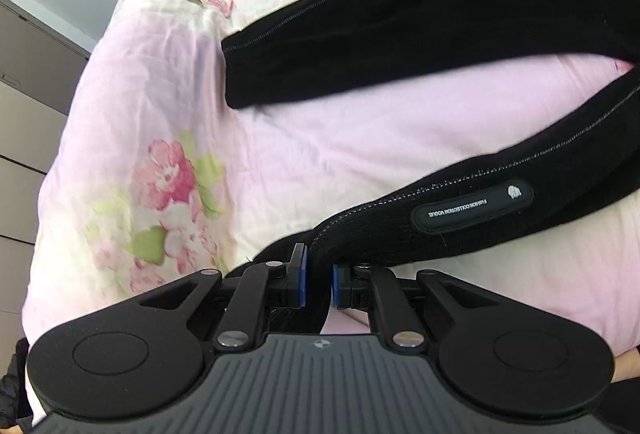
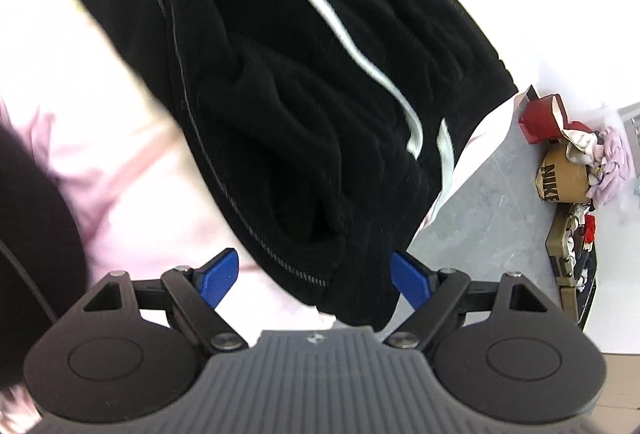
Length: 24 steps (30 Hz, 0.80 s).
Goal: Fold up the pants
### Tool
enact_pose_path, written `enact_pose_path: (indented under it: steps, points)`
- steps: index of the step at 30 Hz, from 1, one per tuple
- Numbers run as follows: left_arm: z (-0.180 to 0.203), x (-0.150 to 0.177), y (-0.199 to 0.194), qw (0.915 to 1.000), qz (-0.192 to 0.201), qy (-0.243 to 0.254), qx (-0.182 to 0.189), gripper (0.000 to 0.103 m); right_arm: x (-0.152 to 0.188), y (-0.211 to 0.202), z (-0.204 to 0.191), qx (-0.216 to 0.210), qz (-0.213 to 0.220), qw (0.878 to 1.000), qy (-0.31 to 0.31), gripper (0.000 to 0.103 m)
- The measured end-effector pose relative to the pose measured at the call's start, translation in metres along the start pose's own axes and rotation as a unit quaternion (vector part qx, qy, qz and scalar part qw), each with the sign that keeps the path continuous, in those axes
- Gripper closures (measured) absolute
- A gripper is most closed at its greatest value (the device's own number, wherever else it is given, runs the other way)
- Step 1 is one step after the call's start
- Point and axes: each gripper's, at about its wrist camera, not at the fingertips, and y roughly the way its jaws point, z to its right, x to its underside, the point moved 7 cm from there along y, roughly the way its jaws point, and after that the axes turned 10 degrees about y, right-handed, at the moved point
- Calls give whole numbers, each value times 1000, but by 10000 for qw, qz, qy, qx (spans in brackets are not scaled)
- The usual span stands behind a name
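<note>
Black pants lie on a pink floral bedspread. One leg stretches across the far side. The other leg's ribbed cuff, with a black label, runs down into my left gripper, whose blue pads are shut on the cuff. In the right wrist view the bunched waist with a white drawstring lies between the spread blue fingers of my right gripper, which is open around the cloth.
Grey cabinet fronts stand left of the bed. Right of the bed, on the grey floor, sit a brown Nike box, a red bag and loose clothes.
</note>
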Motion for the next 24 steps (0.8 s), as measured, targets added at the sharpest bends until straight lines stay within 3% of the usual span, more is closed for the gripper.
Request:
enact_pose_path:
  steps: [5,7,9,10,14,17,18,24]
  points:
    - [8,6,8,9999,-106,-18,-37,90,3,3,-21,-109,275,9979,-571,23]
    - [6,6,11,9999,-144,-62,-27,90,4,6,-36,10,376,9945,-975,27]
    - [8,8,16,9998,-159,-55,-52,90,7,14,-46,167,385,9920,-1190,42]
    - [6,9,21,9998,-163,-48,-65,90,9,20,-48,243,390,9915,-1215,44]
    - [4,8,18,9998,-146,-65,-105,90,9,37,-53,509,499,9906,-1165,47]
    - [1,10,12,9998,-98,-117,-114,90,5,39,-52,844,543,9893,-1060,81]
    - [-1,13,11,9998,-79,-137,-117,90,4,35,-51,907,595,9891,-998,85]
    - [-11,24,4,9990,59,-425,-100,90,-1,-9,-29,1236,1088,9856,-378,90]
